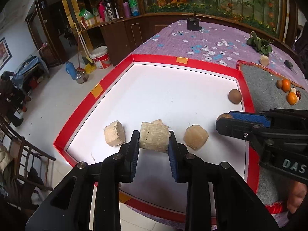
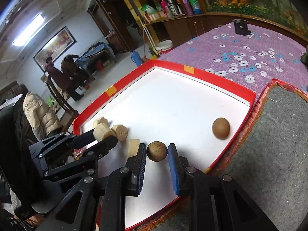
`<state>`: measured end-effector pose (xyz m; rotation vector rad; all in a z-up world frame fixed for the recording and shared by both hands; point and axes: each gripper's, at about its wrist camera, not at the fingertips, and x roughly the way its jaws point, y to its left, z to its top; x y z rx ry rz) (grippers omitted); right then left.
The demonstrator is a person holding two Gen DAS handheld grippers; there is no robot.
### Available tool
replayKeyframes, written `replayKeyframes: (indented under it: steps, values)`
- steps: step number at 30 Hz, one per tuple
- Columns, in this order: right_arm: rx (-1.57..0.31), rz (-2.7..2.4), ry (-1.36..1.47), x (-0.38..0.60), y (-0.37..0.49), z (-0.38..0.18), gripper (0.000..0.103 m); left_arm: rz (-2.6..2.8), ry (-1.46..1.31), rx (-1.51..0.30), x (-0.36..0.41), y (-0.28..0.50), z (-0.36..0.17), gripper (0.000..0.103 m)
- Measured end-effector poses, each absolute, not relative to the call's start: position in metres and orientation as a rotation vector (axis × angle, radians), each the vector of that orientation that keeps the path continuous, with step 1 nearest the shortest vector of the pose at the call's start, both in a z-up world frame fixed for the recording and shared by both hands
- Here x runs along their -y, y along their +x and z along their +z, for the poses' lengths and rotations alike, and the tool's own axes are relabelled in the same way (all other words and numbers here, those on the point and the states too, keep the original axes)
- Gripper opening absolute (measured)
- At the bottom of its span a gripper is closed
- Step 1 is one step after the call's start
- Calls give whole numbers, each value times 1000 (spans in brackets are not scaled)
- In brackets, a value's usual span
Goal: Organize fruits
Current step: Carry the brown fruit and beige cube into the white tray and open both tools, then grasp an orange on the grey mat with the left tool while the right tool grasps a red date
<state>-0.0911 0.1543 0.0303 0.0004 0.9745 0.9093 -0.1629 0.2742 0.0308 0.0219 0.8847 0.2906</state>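
Note:
A red-rimmed white tray (image 1: 157, 58) (image 2: 217, 76) lies on the purple flowered table. My left gripper (image 1: 154, 139) is shut on a pale fibrous sugarcane chunk (image 1: 154, 138) (image 2: 102, 131) just above the tray's near left. Other pale chunks lie to its left (image 1: 115, 136), behind it (image 1: 158, 121) and to its right (image 1: 195, 137). My right gripper (image 2: 156, 151) is shut on a rough brown round fruit (image 2: 156, 151) (image 1: 224, 116) near the tray's front. A second smooth brown round fruit (image 1: 235, 95) (image 2: 221, 128) rests by the tray's right rim.
A grey felt mat (image 1: 267, 88) (image 2: 273, 134) right of the tray holds oranges (image 1: 286, 85) and small fruits. A black holder (image 1: 193, 23) and green vegetables (image 1: 260, 45) are farther back on the table. People stand at the left of the room.

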Motion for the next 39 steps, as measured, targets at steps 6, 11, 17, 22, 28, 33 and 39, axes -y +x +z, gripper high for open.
replayKeyframes:
  steps: [6, 11, 17, 22, 28, 33, 39]
  values:
    - [-897, 905, 69, -127, -91, 49, 22, 302, 57, -859, -264, -162, 41, 28]
    - [-859, 827, 145, -76, -76, 57, 23, 286, 103, -810, -242, -161, 54, 37]
    - [-818, 628, 251, 23, -51, 59, 23, 224, 152, -779, -207, -156, 65, 48]
    - [-819, 369, 356, 131, -25, 52, 23, 139, 204, -788, -169, -147, 64, 50]
    - [-908, 203, 518, 202, 10, 29, 24, -2, 245, -786, -115, -128, 69, 50]
    - [-949, 222, 517, 191, 29, 13, 23, -61, 272, -799, -79, -109, 70, 50]
    - [-958, 230, 427, 184, 29, 6, 21, -98, 248, -836, -52, -82, 61, 50]
